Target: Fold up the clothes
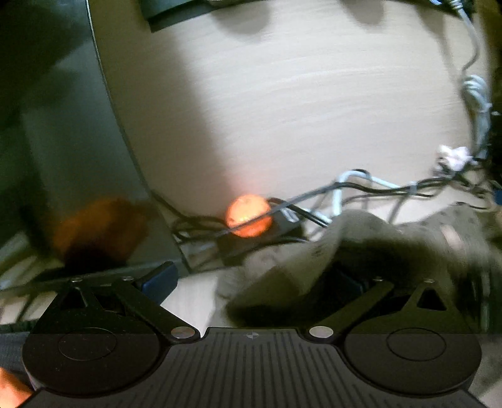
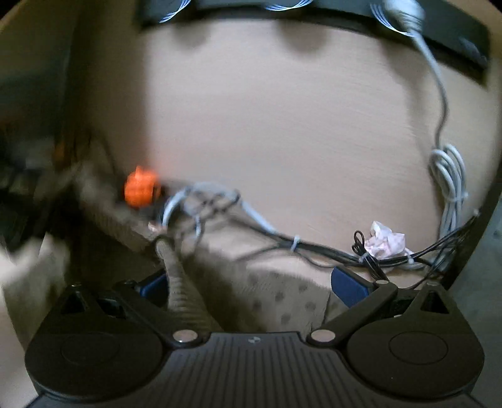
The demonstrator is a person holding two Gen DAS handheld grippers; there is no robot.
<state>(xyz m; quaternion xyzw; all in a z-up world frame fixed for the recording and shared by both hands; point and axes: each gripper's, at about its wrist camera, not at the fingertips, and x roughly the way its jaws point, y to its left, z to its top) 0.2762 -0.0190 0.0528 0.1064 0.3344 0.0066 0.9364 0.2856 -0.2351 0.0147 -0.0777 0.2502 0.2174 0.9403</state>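
Lifting the spotted garment (image 2: 276, 301) off the worktop (image 2: 282, 125): right hand-held gripper (image 2: 251, 282) spread wide, cloth between its fingers; left hand-held gripper (image 1: 251, 282) also wide, cloth draped over one finger. Best closing on an edge, clear of cables (image 2: 313, 244).

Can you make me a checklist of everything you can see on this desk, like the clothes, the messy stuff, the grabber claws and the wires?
Surface: pale wood-grain desk, mostly bare in the middle.
Job's things: a grey spotted garment lies crumpled at the near edge; blurred in both views.
Clutter: an orange ball-like object of unclear kind; a crumpled pale tissue.
Grippers: left gripper open, cloth draped over its right finger; right gripper open, cloth between its fingers.
Cables: black bundled cables run across the desk; a coiled white cable at the right.
Surroundings: a dark device along the far edge; dim floor beyond the desk's left edge.
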